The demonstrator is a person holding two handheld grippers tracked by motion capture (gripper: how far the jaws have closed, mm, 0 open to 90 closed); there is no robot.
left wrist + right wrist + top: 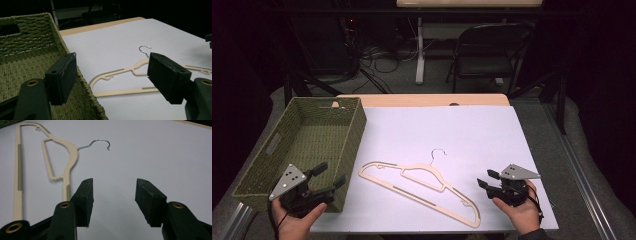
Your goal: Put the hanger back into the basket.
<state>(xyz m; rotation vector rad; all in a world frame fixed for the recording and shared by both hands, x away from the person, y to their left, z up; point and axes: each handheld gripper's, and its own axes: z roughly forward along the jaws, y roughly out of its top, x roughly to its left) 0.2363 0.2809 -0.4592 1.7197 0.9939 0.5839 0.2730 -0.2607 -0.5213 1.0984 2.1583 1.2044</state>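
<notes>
Overhead, the cream hanger (424,187) is lying flat on the white sheet (472,135), between the left gripper (328,176) and the right gripper (484,178). Both are empty, jaws spread. Through the left gripper view, the green basket (30,50) is sitting behind the left-hand jaw. Through the right gripper view, the hanger is lying beyond the left-hand jaw.

hanger (422,187): cream, grey grip strips | basket (319,125): olive-green weave | table (492,135): white
</notes>
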